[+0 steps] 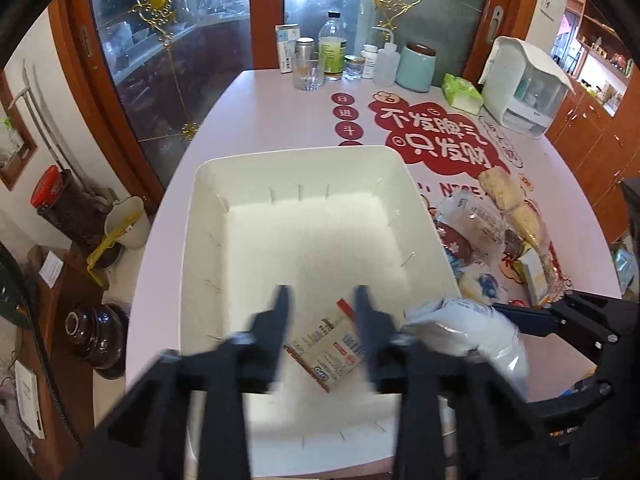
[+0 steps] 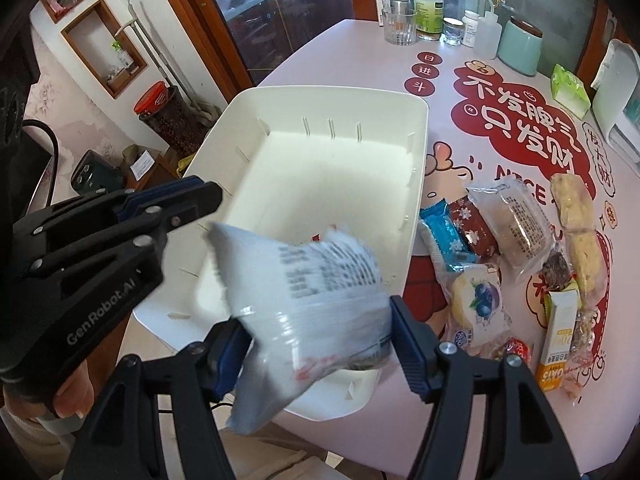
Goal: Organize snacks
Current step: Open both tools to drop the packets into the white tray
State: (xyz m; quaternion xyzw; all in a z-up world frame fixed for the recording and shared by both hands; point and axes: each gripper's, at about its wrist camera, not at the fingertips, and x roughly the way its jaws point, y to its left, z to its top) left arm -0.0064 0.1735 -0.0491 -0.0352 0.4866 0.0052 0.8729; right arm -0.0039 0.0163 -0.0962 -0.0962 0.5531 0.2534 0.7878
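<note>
A white bin (image 1: 208, 240) stands on the pink table. My left gripper (image 1: 322, 294) hangs open over the bin's near end. A small printed snack packet (image 1: 332, 350) lies on the bin floor below its fingers, touching neither. My right gripper (image 2: 316, 312) is shut on a white snack bag (image 2: 312, 280), tilted and blurred, over the bin's near right corner. The left gripper (image 2: 188, 220) shows at the left of the right wrist view. Loose snacks lie right of the bin: a blue wafer (image 2: 444, 236), a red packet (image 2: 474, 226), a wrapped bun (image 2: 516, 228), a blueberry pastry (image 2: 478, 300).
A yellow box (image 2: 558, 332) and pale cracker packs (image 2: 572, 200) lie further right. At the table's far end stand a glass (image 2: 400, 26), bottles, a teal jar (image 2: 520, 46), a tissue pack (image 2: 570, 90) and a white dispenser (image 2: 620, 100). Jars stand on the floor left of the table.
</note>
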